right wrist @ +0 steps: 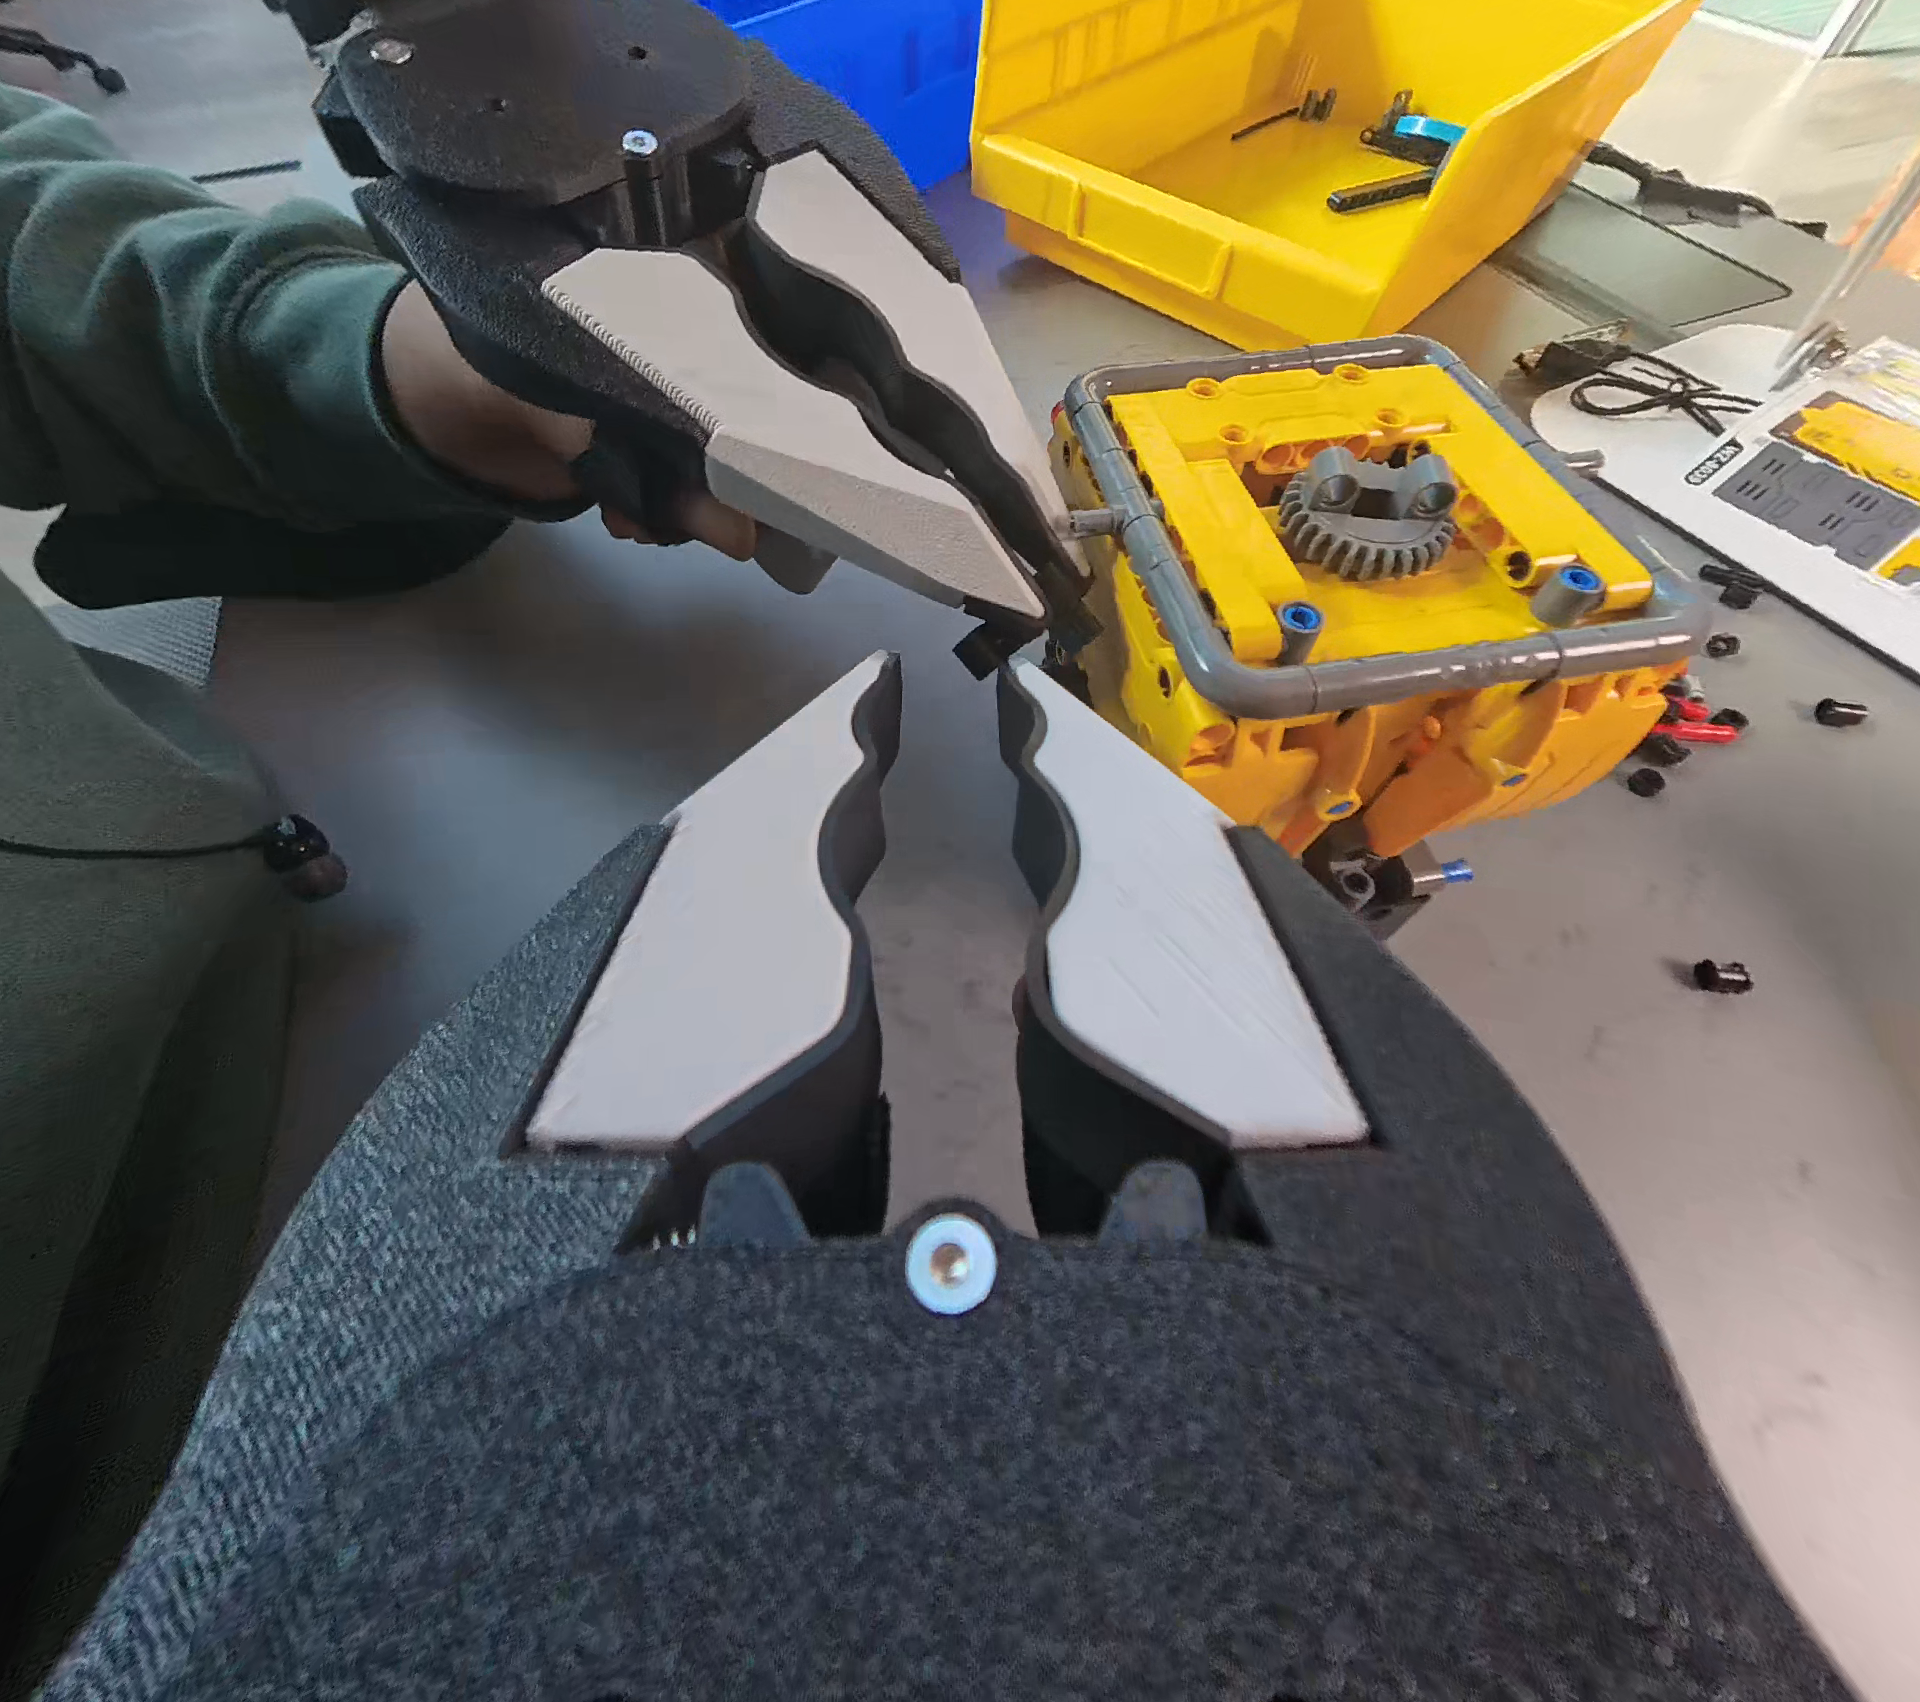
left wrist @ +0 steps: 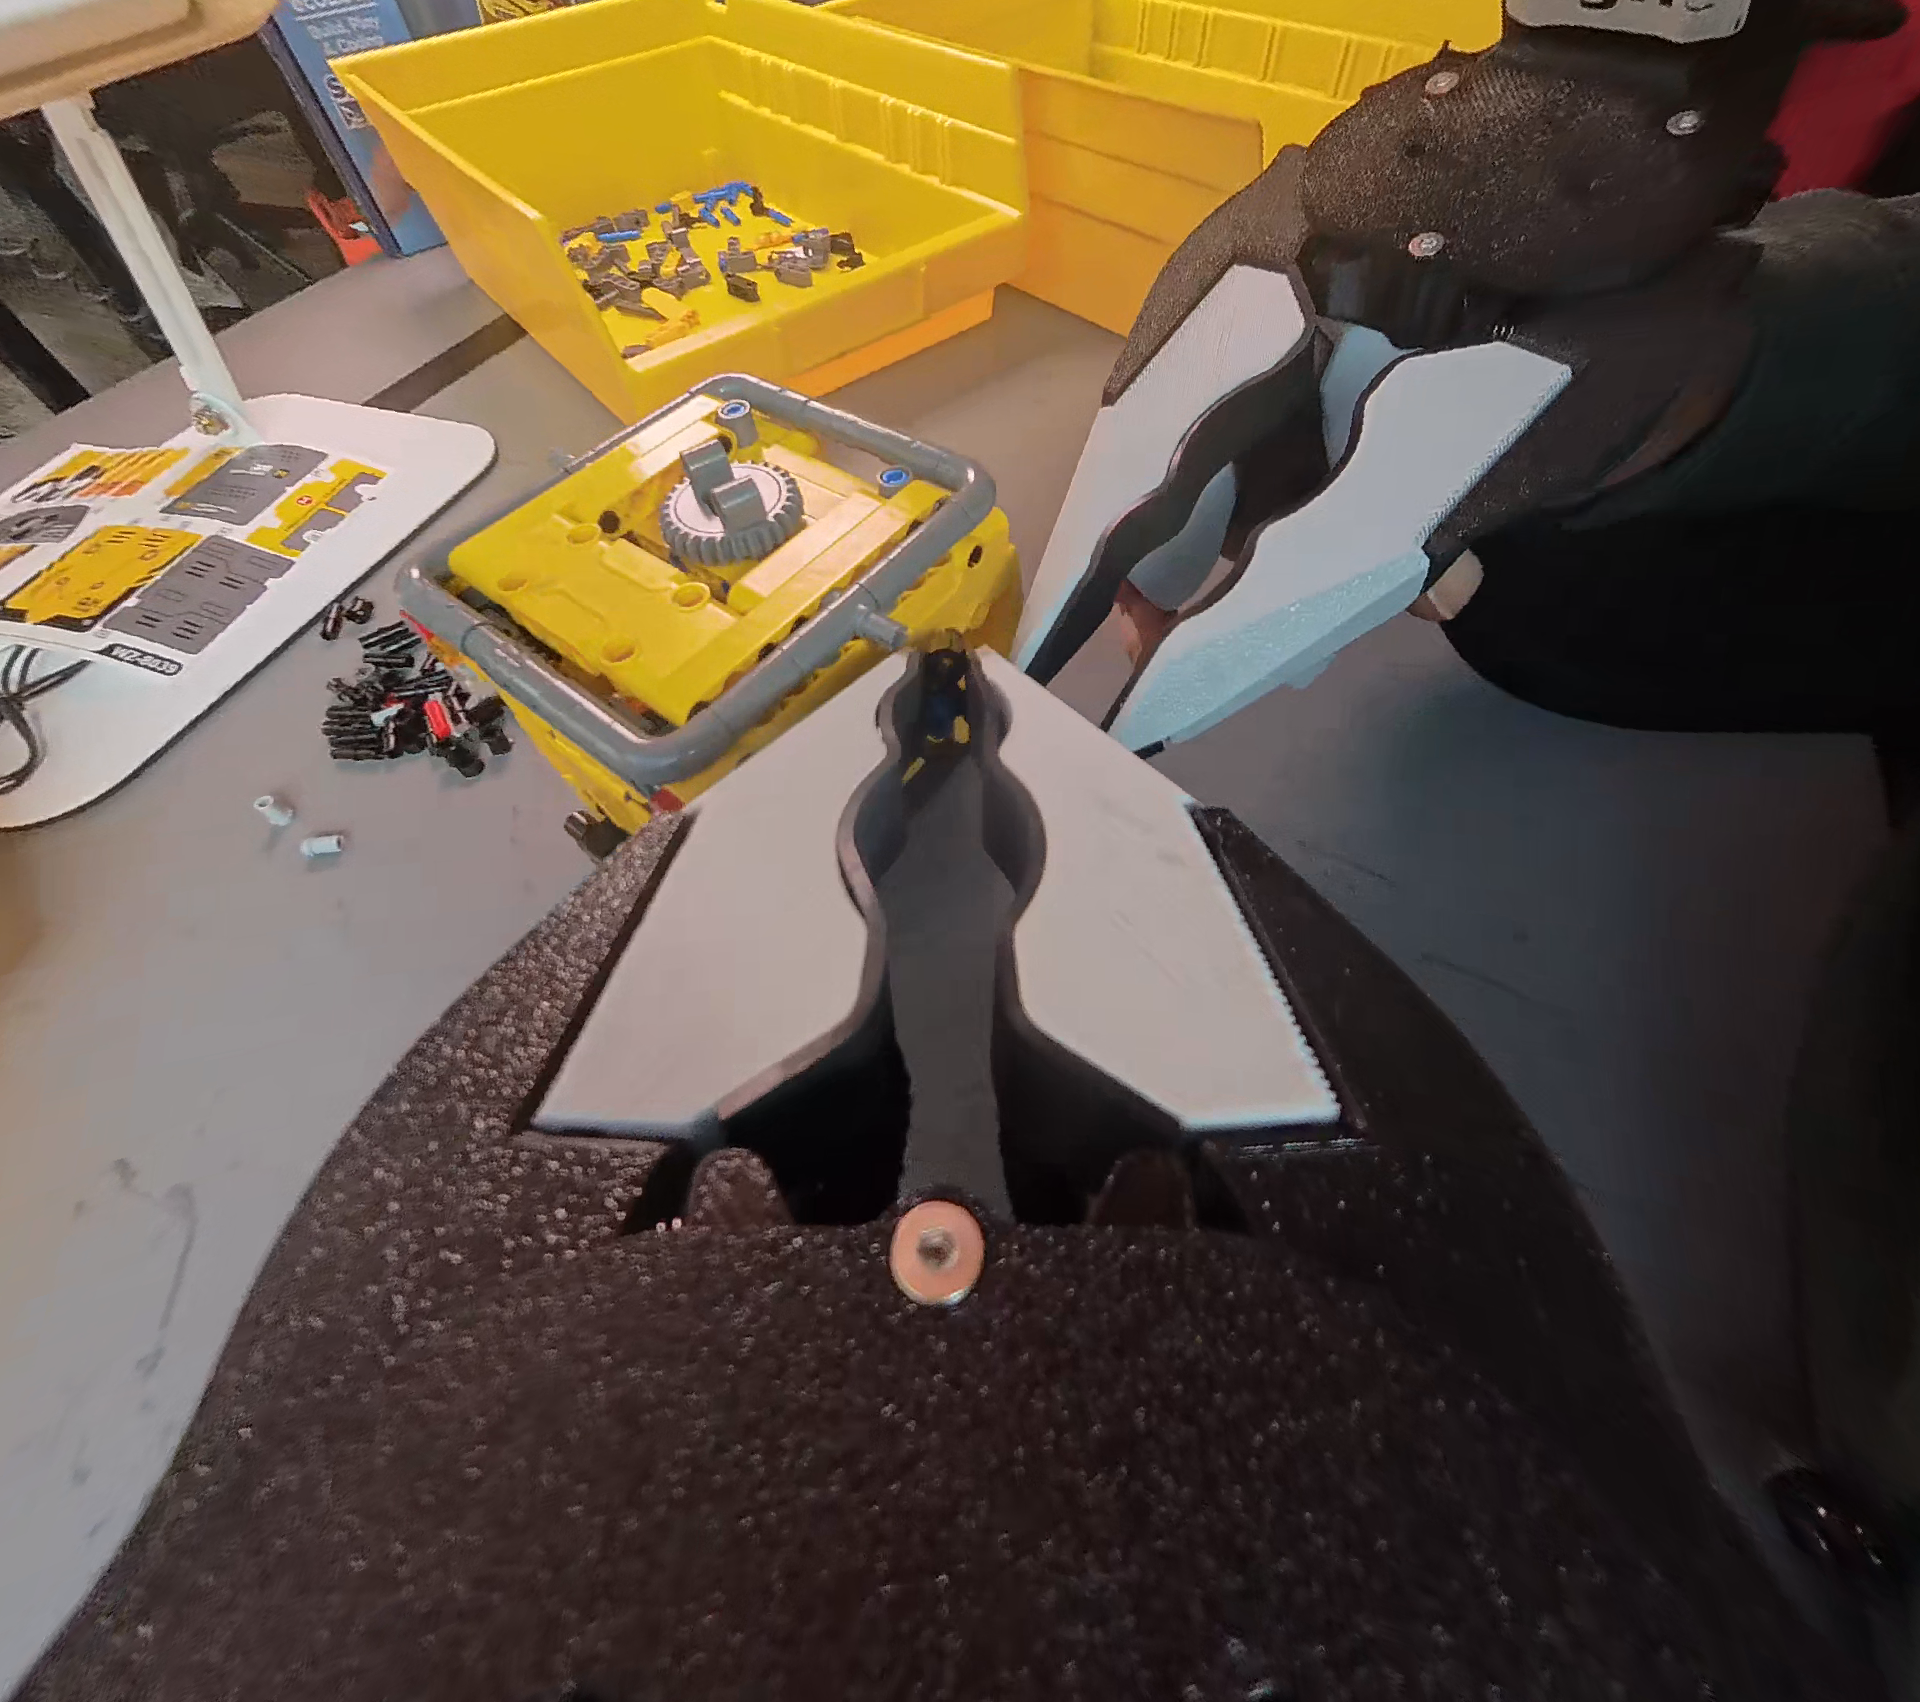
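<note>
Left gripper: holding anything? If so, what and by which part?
Yes. The left gripper is shut on a small black piece at its fingertips, against the yellow model's side. The right gripper is open, empty.

Left wrist cam: we look fwd along the left gripper [left wrist: 940, 696], close on the yellow brick model [left wrist: 717, 572]; right wrist cam faces it from the opposite side, w/ right gripper [right wrist: 948, 676] near; both views share model & table [left wrist: 208, 977]

My left gripper [left wrist: 940, 707] has its jaws nearly closed, pinching a small dark piece. My right gripper [right wrist: 948, 665] has its jaws parted, tips just beside the left's.
</note>
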Available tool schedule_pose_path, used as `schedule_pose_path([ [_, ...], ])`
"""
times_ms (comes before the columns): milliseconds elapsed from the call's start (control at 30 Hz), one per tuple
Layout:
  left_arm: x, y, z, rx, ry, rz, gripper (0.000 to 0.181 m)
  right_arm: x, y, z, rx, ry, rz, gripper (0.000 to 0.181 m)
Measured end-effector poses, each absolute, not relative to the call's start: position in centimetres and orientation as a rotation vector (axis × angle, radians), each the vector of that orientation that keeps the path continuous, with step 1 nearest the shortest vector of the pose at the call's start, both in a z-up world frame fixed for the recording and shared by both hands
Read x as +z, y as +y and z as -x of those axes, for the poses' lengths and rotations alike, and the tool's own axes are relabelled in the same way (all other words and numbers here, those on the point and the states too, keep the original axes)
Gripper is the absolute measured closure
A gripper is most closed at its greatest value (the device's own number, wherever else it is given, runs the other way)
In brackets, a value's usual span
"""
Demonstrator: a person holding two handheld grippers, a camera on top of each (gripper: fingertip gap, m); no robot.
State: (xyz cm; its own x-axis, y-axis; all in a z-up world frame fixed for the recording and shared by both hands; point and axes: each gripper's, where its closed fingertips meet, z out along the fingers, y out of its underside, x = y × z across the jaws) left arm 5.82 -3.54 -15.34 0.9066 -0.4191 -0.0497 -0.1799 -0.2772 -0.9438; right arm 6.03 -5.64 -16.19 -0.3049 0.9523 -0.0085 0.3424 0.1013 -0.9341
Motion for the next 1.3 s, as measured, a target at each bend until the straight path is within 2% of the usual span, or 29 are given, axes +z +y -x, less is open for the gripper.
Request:
schedule_pose_path([
  [300,-15.3,-3.9,-6.4,0.009,0.533,1.832,0.175,-16.4,-5.4,-6.2,1.3,-1.668,1.399,0.174],
  [500,-16.7,-4.7,-6.8,-0.131,0.551,1.912,0.174,-17.8,-5.9,-6.8,1.243,-1.822,1.323,0.175],
  [767,-21.9,-7.4,-8.1,-0.279,0.761,2.132,0.168,-22.8,-7.7,-8.5,1.072,-2.182,1.294,0.175],
  [867,-22.3,-7.9,-8.4,-0.309,0.814,2.146,0.162,-23.0,-7.6,-8.7,1.034,-2.224,1.271,0.175],
  [1300,-24.2,-8.4,-8.3,-0.407,0.93,2.165,0.159,-24.1,-6.9,-9.5,0.919,-2.382,1.179,0.174],
])
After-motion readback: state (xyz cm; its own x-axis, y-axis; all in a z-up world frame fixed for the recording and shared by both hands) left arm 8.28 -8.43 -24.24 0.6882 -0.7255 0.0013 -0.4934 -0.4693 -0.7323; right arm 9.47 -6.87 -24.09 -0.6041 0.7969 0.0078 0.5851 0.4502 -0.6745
